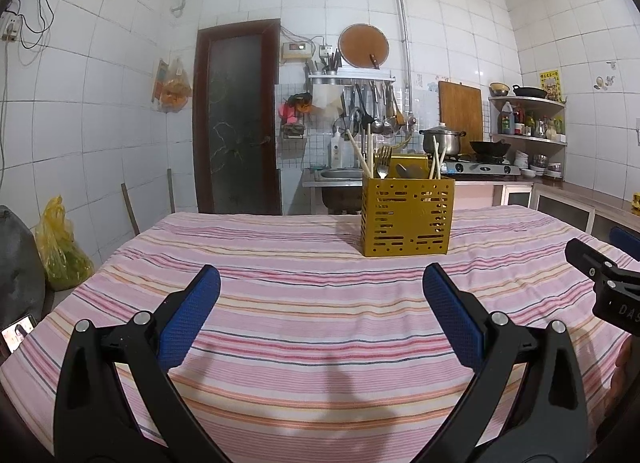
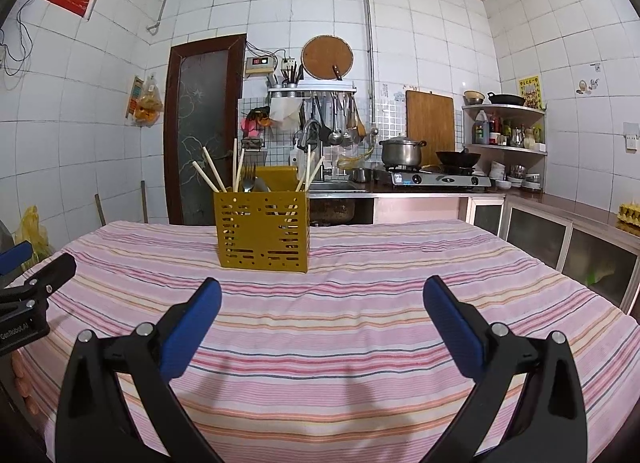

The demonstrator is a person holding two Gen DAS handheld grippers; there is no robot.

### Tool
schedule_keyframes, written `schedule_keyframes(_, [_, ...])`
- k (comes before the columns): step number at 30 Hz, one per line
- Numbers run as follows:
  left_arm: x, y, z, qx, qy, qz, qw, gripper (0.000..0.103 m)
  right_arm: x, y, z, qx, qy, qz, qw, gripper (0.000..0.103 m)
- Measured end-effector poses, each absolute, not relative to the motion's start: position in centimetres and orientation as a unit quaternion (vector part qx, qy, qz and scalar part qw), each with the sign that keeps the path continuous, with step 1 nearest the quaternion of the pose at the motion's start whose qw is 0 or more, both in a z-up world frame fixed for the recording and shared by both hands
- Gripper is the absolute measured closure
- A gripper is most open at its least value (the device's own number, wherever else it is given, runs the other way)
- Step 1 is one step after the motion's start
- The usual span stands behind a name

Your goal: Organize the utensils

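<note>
A yellow perforated utensil holder (image 1: 407,215) stands upright on the striped tablecloth (image 1: 304,303), far centre-right in the left wrist view and centre-left in the right wrist view (image 2: 263,230). It holds chopsticks (image 1: 362,157), a fork (image 1: 383,162) and a spoon. My left gripper (image 1: 321,283) is open and empty, well short of the holder. My right gripper (image 2: 322,295) is open and empty, also short of it. Each gripper shows at the edge of the other's view.
The table edge drops off on the left beside a yellow bag (image 1: 60,247) and a phone (image 1: 18,333). Kitchen cabinets (image 2: 560,235), a stove with pots (image 2: 440,175) and a sink stand behind the table.
</note>
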State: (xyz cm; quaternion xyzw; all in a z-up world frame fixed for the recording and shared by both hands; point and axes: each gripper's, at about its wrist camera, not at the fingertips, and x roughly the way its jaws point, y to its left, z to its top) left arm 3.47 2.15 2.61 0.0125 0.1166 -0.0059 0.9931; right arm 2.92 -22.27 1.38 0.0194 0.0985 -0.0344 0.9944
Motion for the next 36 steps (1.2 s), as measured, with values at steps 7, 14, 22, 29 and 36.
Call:
schedule_keyframes(7, [3.47, 2.34, 2.66, 0.01, 0.118, -0.006, 0.993, 0.005, 2.96, -22.24, 1.37, 0.021, 0.098, -0.034, 0.994, 0.004])
schedule_keyframes(14, [3.43, 2.34, 2.72, 0.01, 0.117, -0.007, 0.993, 0.005, 2.94, -22.25, 1.38, 0.021, 0.098, -0.034, 0.994, 0.004])
schedule_keyframes(22, [3.34, 2.32, 2.82, 0.011, 0.115, -0.008, 0.993, 0.005, 2.91, -22.33, 1.31, 0.021, 0.099, -0.035, 0.994, 0.004])
schedule_keyframes(29, [3.31, 2.32, 2.91, 0.011, 0.113, -0.008, 0.993, 0.005, 2.85, -22.42, 1.33, 0.019, 0.098, -0.035, 0.994, 0.004])
schedule_keyframes(36, [3.33, 2.35, 2.89, 0.01, 0.114, -0.008, 0.993, 0.005, 2.77, -22.48, 1.38, 0.017, 0.098, -0.035, 0.994, 0.004])
